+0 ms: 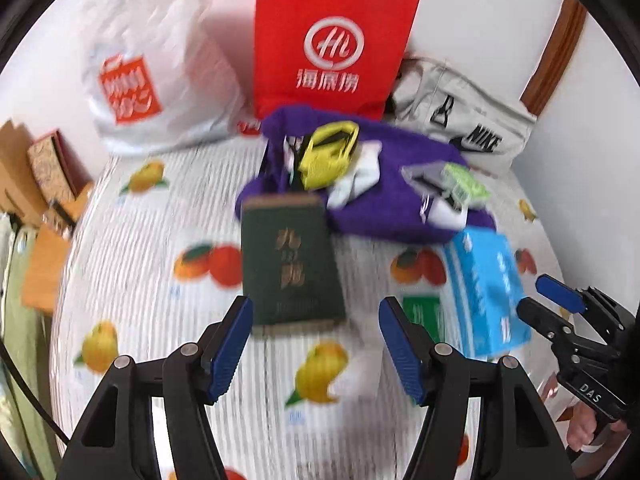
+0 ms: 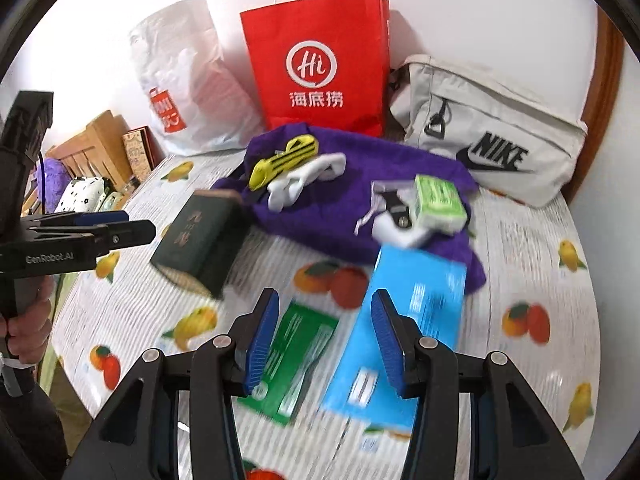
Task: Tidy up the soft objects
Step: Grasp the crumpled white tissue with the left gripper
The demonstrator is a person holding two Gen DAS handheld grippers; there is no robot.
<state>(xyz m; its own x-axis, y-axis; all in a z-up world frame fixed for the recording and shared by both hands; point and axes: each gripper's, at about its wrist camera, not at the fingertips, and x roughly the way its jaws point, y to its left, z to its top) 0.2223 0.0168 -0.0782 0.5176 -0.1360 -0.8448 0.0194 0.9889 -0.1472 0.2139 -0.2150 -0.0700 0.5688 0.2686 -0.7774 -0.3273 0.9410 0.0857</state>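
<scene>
Dark green box lettering blurred, green packet half hidden behind right tongs

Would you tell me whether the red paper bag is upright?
Upright: the red paper bag stands against the wall, handles up.

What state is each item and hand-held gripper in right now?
Left hand-held gripper: open, empty.
Right hand-held gripper: open, empty.
Red bag: upright against the wall.
White plastic bag: slumped, crumpled.
Nike bag: lying on its side.
Purple cloth: crumpled, small items on it.
Dark green box: tilted.
Blue pack: lying flat.
Green pack: lying flat.
</scene>
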